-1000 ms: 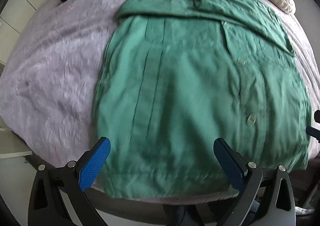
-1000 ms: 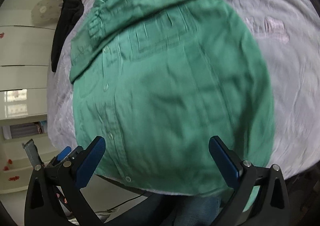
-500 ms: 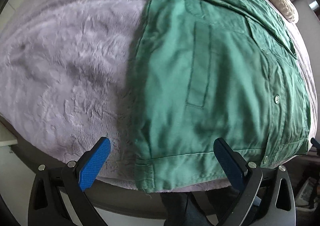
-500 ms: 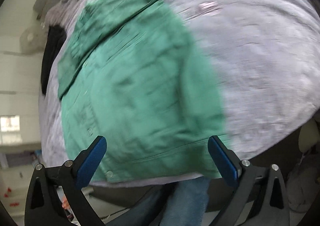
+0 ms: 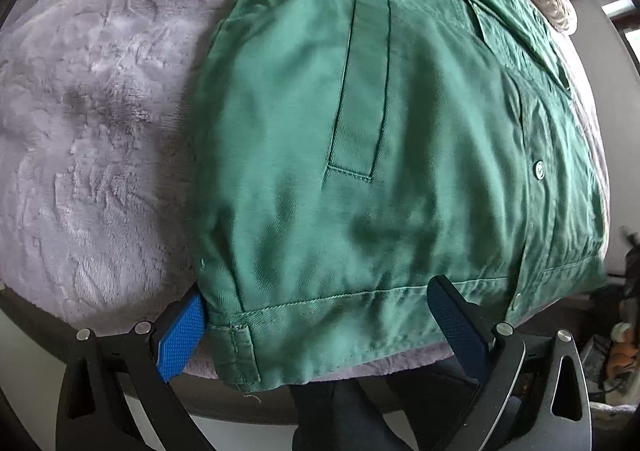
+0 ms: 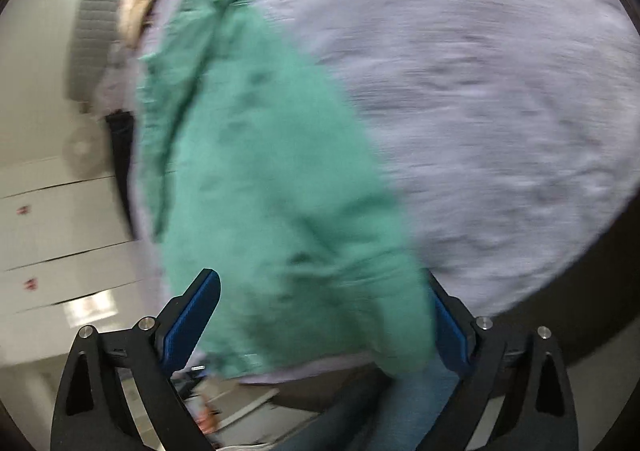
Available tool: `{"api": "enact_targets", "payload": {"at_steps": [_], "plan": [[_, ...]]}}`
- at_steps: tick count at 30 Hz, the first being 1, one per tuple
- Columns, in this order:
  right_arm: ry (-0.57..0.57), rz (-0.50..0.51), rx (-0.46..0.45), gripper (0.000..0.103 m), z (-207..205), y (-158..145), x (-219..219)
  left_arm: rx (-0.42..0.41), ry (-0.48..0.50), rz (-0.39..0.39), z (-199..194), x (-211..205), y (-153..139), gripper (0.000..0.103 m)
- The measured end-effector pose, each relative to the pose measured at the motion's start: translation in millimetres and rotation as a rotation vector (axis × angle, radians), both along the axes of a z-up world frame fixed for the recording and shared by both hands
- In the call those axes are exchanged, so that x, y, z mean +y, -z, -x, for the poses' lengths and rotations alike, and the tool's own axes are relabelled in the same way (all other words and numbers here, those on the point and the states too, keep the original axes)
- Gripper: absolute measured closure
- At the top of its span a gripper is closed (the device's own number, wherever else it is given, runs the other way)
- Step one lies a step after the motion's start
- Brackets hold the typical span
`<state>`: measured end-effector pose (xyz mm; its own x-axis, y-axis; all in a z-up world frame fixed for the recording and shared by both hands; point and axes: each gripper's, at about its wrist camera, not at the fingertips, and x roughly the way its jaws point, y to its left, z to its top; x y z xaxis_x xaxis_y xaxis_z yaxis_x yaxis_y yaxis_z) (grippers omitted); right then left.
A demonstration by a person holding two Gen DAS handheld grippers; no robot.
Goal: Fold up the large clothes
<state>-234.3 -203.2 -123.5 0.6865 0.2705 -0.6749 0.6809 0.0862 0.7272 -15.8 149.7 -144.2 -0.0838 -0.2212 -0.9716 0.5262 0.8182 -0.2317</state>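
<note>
The green shirt (image 5: 360,155) on the bed (image 5: 100,123) is being reached for at its near hem by the left gripper (image 5: 320,325) and the right gripper (image 6: 320,315), both spread apart with nothing pinched yet, so the hem corners must next be squeezed and lifted far.

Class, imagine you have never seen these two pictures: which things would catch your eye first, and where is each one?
The green shirt dominates, spread flat on a lilac blanket with its hem at the near edge. The left claw is open, blue pads either side of the hem's corner. In the blurred right view the right claw is open too, straddling the shirt's other bottom corner.
</note>
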Motion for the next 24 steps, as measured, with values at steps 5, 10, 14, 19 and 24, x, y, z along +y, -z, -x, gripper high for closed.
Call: {"api": "enact_targets", "payload": {"at_steps": [5,10,14,19,24], "plan": [[-0.036,0.006,0.007,0.008,-20.2,-0.5,6.3,0.012,0.003,-0.002,3.7,-6.7,9.3,0.001],[-0.028,0.015,0.130,0.088,-18.2,8.1,12.6,-0.021,0.048,0.003,10.0,-20.4,7.6,0.068],[0.003,-0.022,0.014,0.096,-13.2,-0.7,10.3,0.082,0.014,0.158,-0.3,-16.4,-10.8,0.077],[0.011,-0.088,-0.213,0.096,-39.3,-32.5,-4.4,0.112,-0.083,0.381,-25.9,-21.1,-69.2,0.078],[0.014,-0.097,-0.346,0.096,-87.3,-68.7,-46.2,0.045,-0.157,0.497,-71.1,-49.5,-116.0,0.078]]}}
